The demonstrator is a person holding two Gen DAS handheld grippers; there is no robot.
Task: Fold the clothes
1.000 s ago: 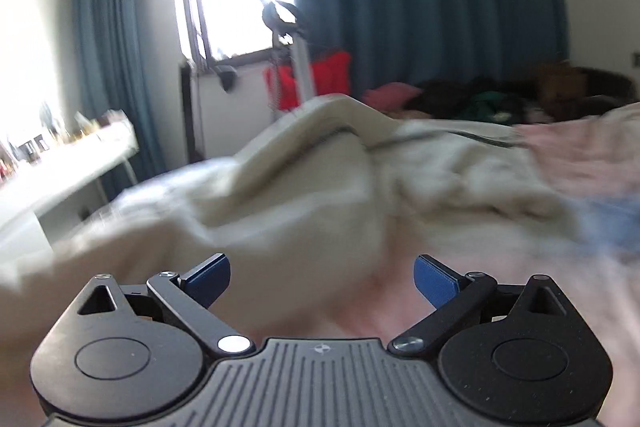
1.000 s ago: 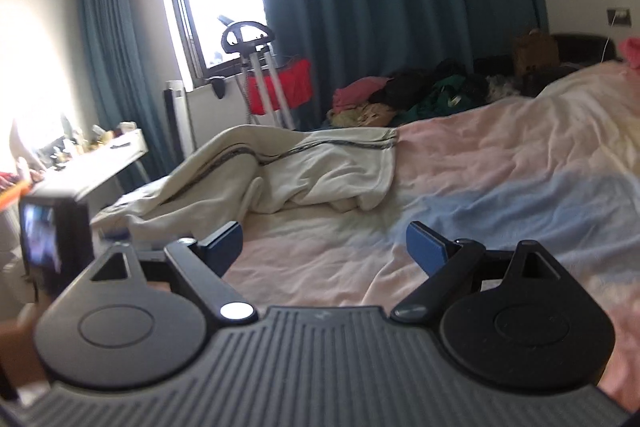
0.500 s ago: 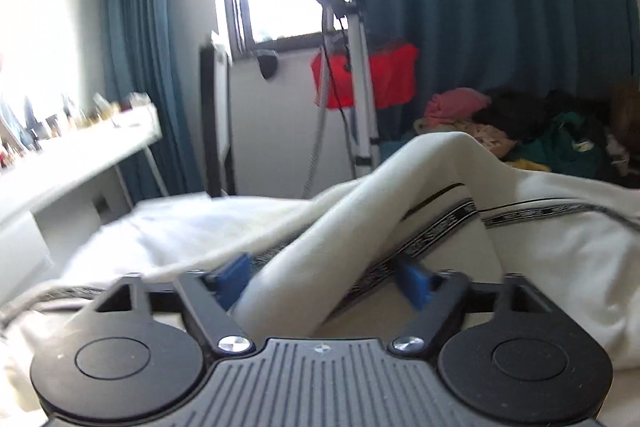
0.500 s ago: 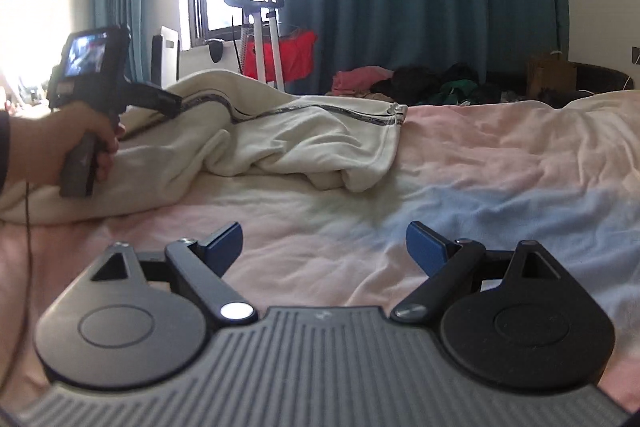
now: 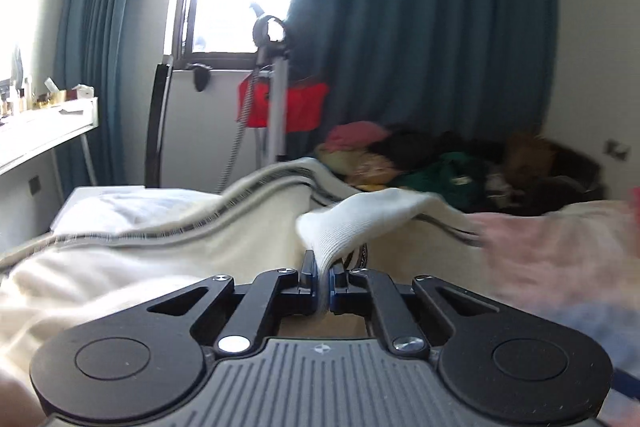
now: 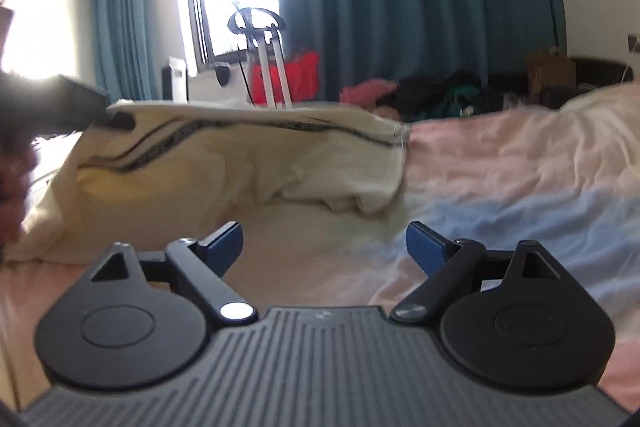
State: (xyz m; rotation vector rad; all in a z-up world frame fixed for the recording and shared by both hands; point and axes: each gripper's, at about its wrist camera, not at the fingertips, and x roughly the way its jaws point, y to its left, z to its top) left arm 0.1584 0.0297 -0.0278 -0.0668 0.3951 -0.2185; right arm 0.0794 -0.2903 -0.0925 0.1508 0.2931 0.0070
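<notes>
A cream garment with a dark patterned stripe lies bunched on the pink and blue bedsheet. My left gripper is shut on a ribbed edge of the cream garment and holds it lifted above the bed. In the right wrist view the left gripper shows at the garment's upper left corner, pulling it taut. My right gripper is open and empty, low over the sheet in front of the garment.
A pile of mixed clothes lies at the far end of the bed under the teal curtains. A garment steamer stand with a red item stands by the window. A white desk is at the left.
My left gripper has closed on the garment's edge and raised it, stretching the fabric. The right gripper has stayed open, shifting slightly closer to the garment.
</notes>
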